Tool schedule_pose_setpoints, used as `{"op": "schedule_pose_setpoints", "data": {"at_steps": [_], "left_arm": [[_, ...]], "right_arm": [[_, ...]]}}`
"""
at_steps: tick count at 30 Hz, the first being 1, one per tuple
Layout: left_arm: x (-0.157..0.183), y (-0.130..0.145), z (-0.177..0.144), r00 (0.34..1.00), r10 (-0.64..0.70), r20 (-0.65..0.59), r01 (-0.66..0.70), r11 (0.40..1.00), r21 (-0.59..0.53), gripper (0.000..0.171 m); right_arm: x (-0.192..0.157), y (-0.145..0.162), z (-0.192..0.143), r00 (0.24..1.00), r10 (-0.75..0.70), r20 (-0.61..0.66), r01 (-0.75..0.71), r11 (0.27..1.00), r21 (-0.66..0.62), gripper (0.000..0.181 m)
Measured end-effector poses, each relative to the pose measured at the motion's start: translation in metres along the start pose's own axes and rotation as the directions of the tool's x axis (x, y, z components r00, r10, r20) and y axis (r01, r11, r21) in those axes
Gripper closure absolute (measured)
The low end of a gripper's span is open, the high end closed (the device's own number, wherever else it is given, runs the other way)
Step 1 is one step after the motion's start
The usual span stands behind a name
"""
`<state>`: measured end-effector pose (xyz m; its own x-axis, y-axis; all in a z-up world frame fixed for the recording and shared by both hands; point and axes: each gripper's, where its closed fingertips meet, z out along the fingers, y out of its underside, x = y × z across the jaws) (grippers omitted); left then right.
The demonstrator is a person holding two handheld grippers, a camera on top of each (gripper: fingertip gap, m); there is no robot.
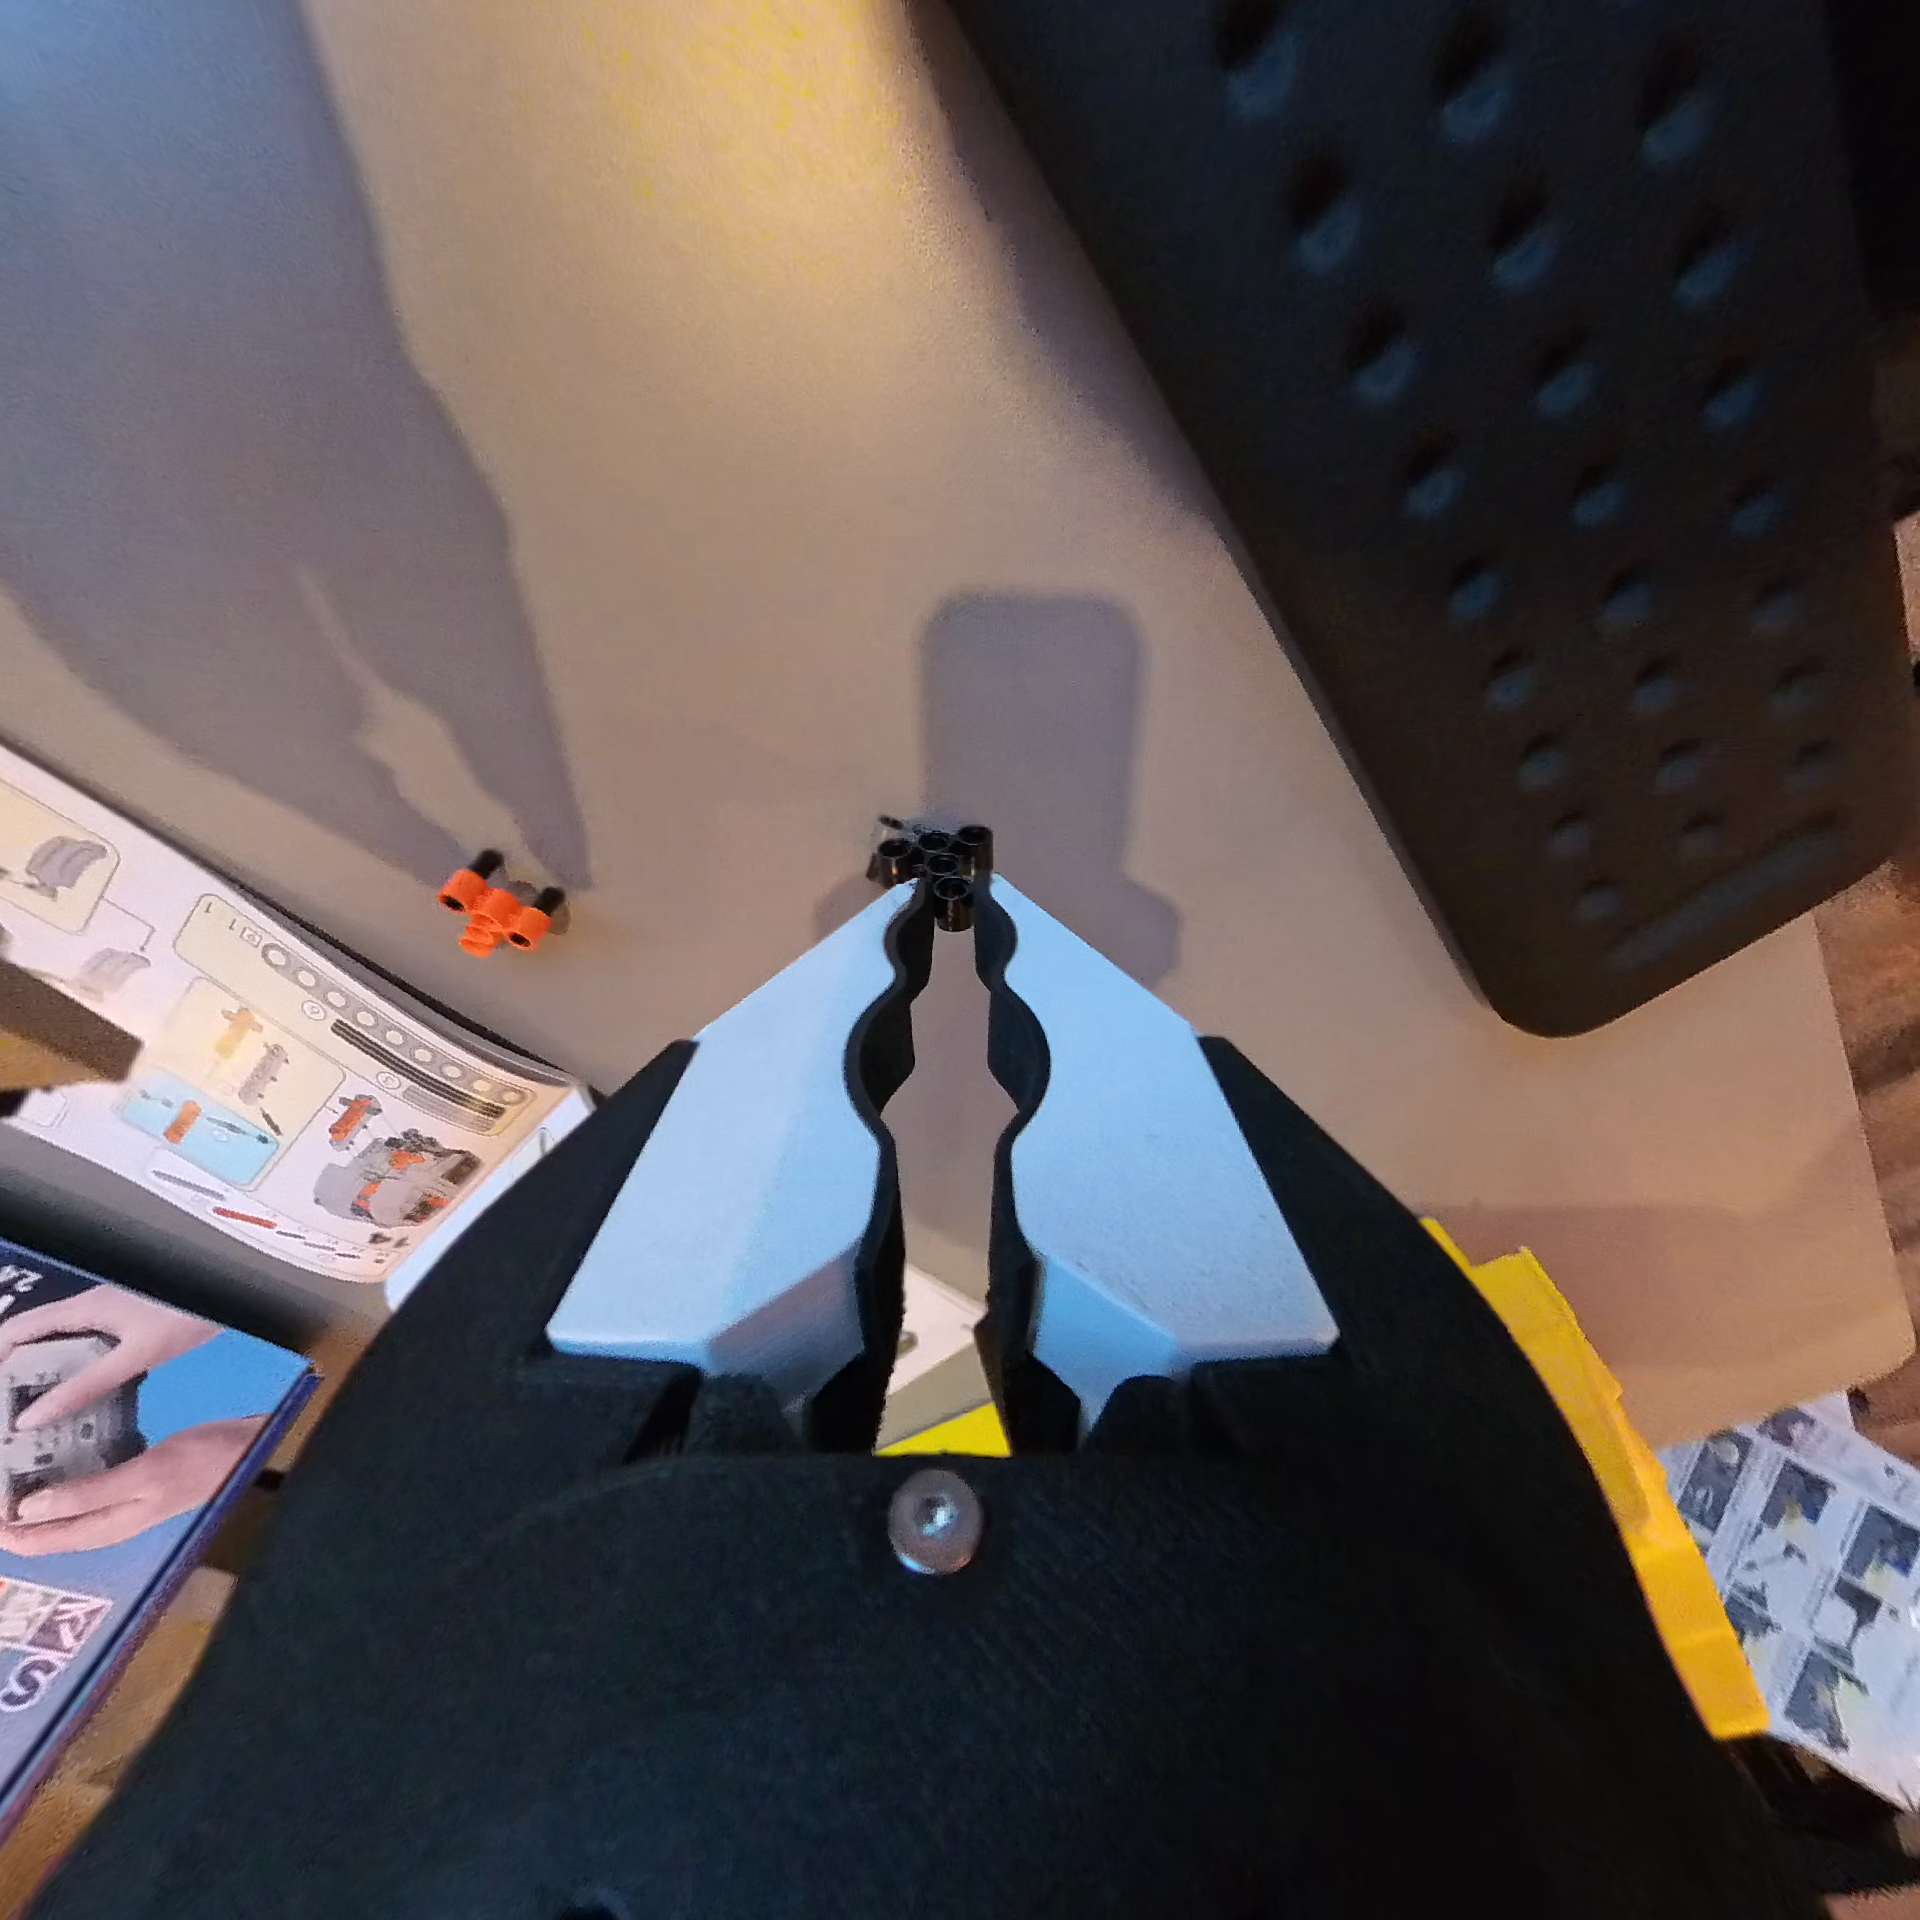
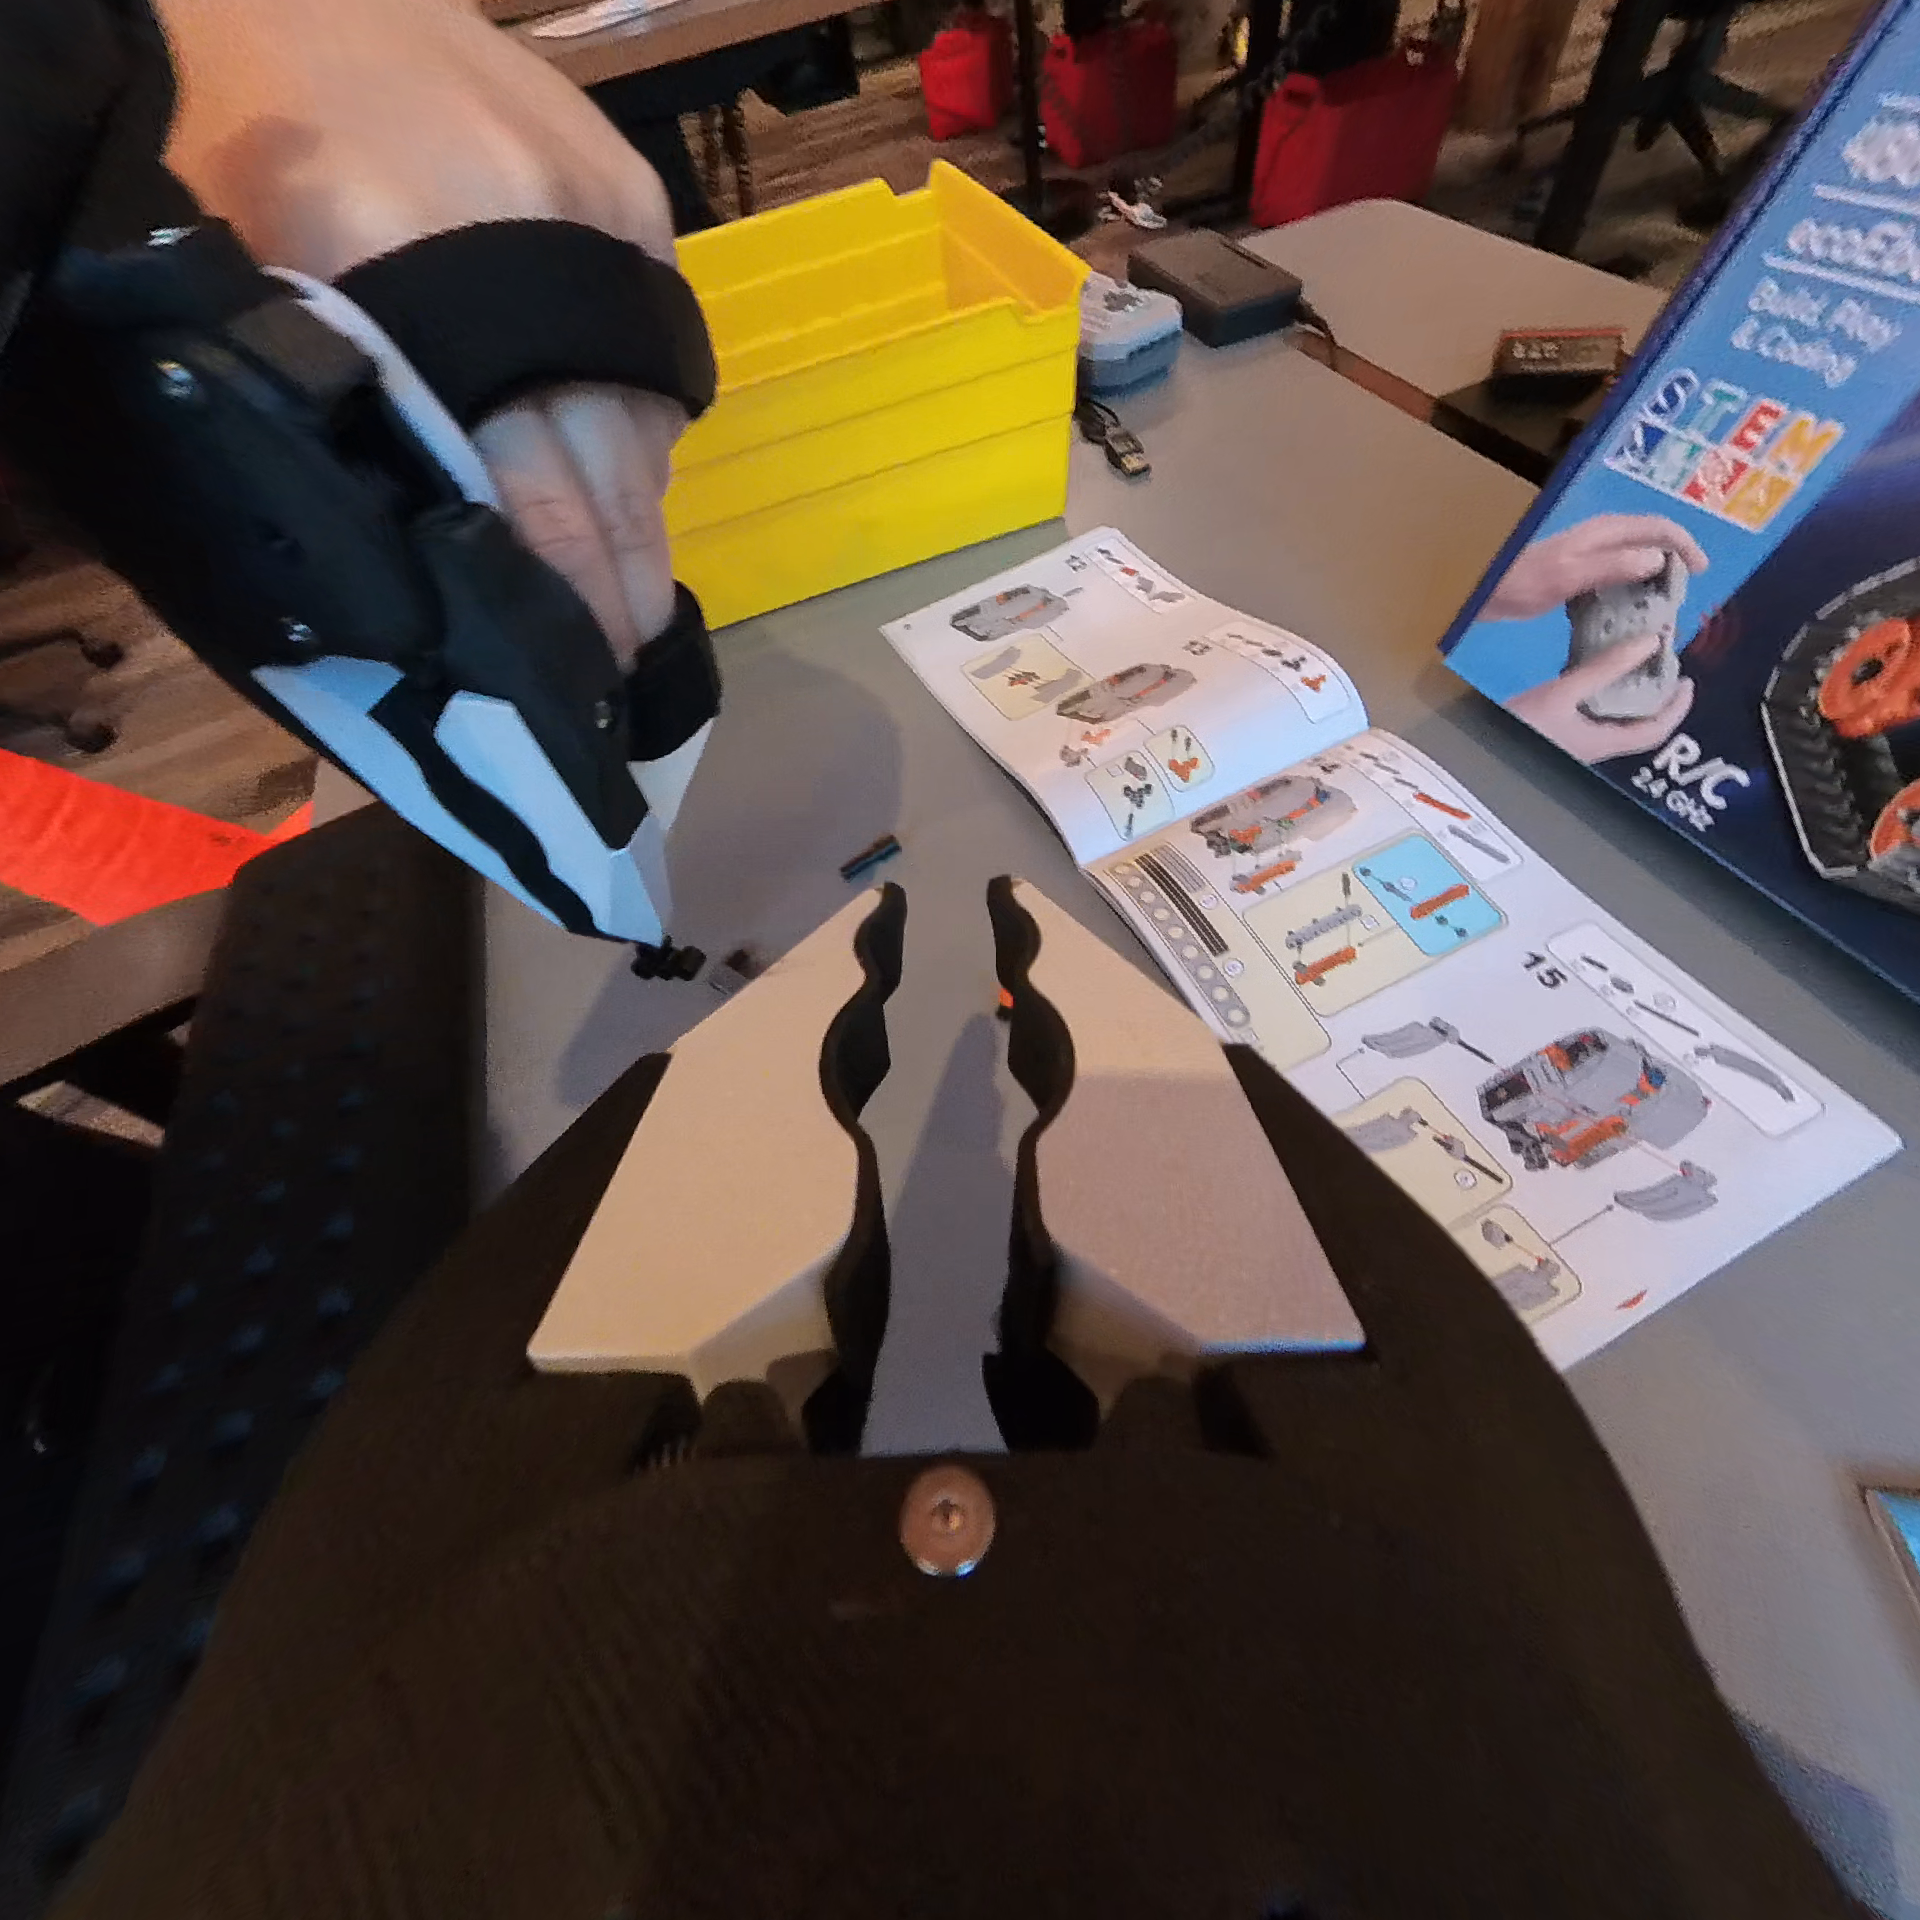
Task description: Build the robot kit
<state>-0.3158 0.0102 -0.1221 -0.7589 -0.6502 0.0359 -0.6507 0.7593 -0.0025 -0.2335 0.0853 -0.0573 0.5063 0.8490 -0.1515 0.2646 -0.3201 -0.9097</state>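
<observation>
Left gripper: white faceted wedge fingers with black wavy rubber pads, matte black printed body, one steel screw at the pivot. Tips drawn in narrow and pinching a small black part, a glossy plastic cluster of short round tubes with open holes, resting on the table. In the right wrist view the same gripper comes down steeply from upper left, tips on the black part; a person's hand grips it through black fabric straps.

Right gripper: same build, tips set a narrow gap apart, nothing between them, held over bare table. A small orange speck shows at the inner edge of one pad; cannot tell what it is.

Table is smooth matte grey-beige. An orange part, a plastic connector with round sockets and two black pin ends, lies apart from the black part, near the manual's edge. A short dark ribbed pin lies just beyond the right tips.

The manual is glossy paper, open and flat, slightly curved at the fold. A blue cardboard box stands tilted just beyond the manual. A yellow bin, rigid plastic with a stepped rim, sits farther back. A black perforated panel with rows of oval holes overhangs the table edge.
</observation>
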Motion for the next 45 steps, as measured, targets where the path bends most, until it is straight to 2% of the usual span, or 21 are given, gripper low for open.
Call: {"op": "schedule_pose_setpoints", "data": {"at_steps": [6, 17, 22, 26, 29, 34, 36, 38, 41, 43, 45], "left_arm": [[0.003, 0.003, 0.010, 0.993, 0.115, -0.038, -0.119, 0.984, -0.135, 0.168], [0.002, -0.004, 0.023, 0.990, 0.096, -0.102, -0.107, 0.989, -0.103, 0.168], [-0.002, 0.007, 0.029, 0.989, 0.117, -0.087, -0.130, 0.977, -0.170, 0.168], [-0.002, 0.007, 0.030, 0.992, 0.089, -0.092, -0.103, 0.982, -0.160, 0.168], [-0.007, 0.008, 0.029, 0.996, 0.053, -0.070, -0.063, 0.985, -0.158, 0.155], [-0.012, 0.006, 0.019, 0.999, -0.031, -0.015, 0.030, 0.994, -0.108, 0.144], [-0.013, 0.003, 0.013, 0.994, -0.112, 0.017, 0.113, 0.993, -0.036, 0.145], [-0.011, -0.001, 0.008, 0.969, -0.246, 0.026, 0.244, 0.968, 0.066, 0.144], [-0.004, 0.002, 0.003, 0.899, -0.431, 0.076, 0.412, 0.893, 0.182, 0.143], [-0.001, 0.012, 0.000, 0.806, -0.572, 0.153, 0.530, 0.812, 0.243, 0.141], [0.008, 0.011, 0.000, 0.693, -0.711, 0.121, 0.634, 0.680, 0.368, 0.140]], "right_arm": [[0.014, 0.003, 0.000, 0.995, 0.094, -0.036, -0.094, 0.995, 0.018, 0.166], [0.021, 0.012, 0.004, 0.991, 0.127, -0.045, -0.128, 0.992, -0.010, 0.166], [0.021, 0.014, 0.005, 0.991, 0.128, -0.040, -0.129, 0.992, -0.017, 0.166], [0.022, 0.016, 0.006, 0.990, 0.137, -0.040, -0.138, 0.990, -0.021, 0.166], [0.022, 0.017, 0.007, 0.989, 0.139, -0.039, -0.140, 0.990, -0.027, 0.165], [0.020, 0.020, 0.009, 0.990, 0.134, -0.033, -0.136, 0.990, -0.043, 0.165], [0.018, 0.021, 0.010, 0.991, 0.131, -0.022, -0.132, 0.990, -0.051, 0.165], [0.017, 0.024, 0.012, 0.992, 0.121, -0.020, -0.122, 0.990, -0.065, 0.164], [0.017, 0.029, 0.016, 0.995, 0.098, -0.024, -0.100, 0.991, -0.091, 0.163], [0.013, 0.033, 0.020, 0.998, 0.066, -0.005, -0.066, 0.992, -0.108, 0.163], [0.004, 0.035, 0.026, 0.999, 0.012, 0.033, -0.008, 0.994, -0.112, 0.163]]}}
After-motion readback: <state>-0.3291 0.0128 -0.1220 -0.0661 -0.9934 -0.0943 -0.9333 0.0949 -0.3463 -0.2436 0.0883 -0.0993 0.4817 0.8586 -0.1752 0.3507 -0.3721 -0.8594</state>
